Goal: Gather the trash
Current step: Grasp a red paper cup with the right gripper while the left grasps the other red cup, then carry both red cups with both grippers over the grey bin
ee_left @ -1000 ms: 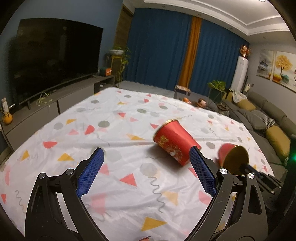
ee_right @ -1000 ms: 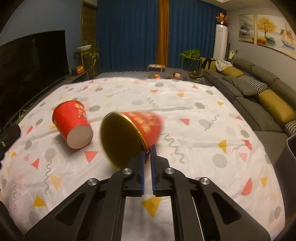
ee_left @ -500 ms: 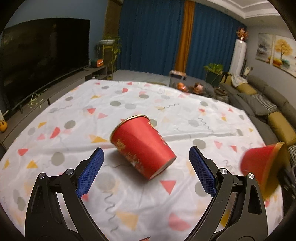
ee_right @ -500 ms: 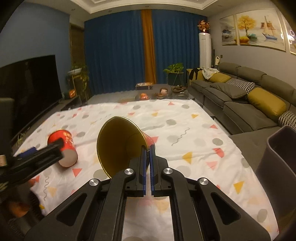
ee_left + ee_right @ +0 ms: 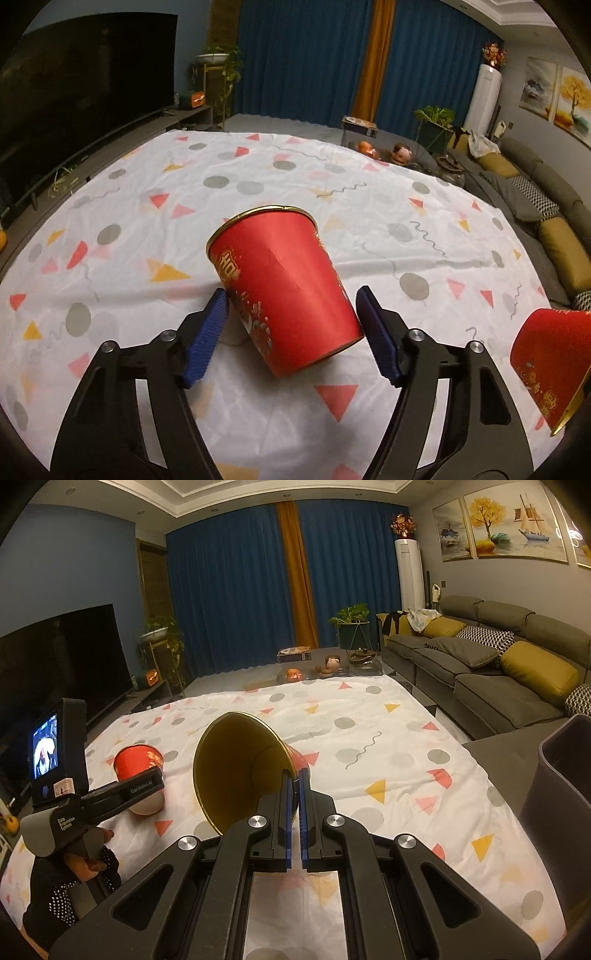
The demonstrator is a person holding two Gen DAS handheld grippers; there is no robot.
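Note:
A red paper cup (image 5: 280,288) with a gold rim lies on its side on the white patterned cloth (image 5: 258,177); it also shows in the right wrist view (image 5: 138,766). My left gripper (image 5: 291,314) is open, its blue pads on either side of the cup's base end, with a small gap to each pad. My right gripper (image 5: 294,786) is shut on the rim of a second red cup (image 5: 240,768) with a gold inside, held above the cloth. This held cup shows at the right edge of the left wrist view (image 5: 546,362).
A dark grey bin (image 5: 561,805) stands at the right, beside the cloth's edge. A grey sofa (image 5: 491,672) with yellow cushions runs along the right. A TV (image 5: 81,88) on a low stand is at the left. Blue curtains and plants are at the back.
My left gripper has come forward around the lying cup and its jaws have narrowed. My right gripper has lifted and carried the second cup toward the right.

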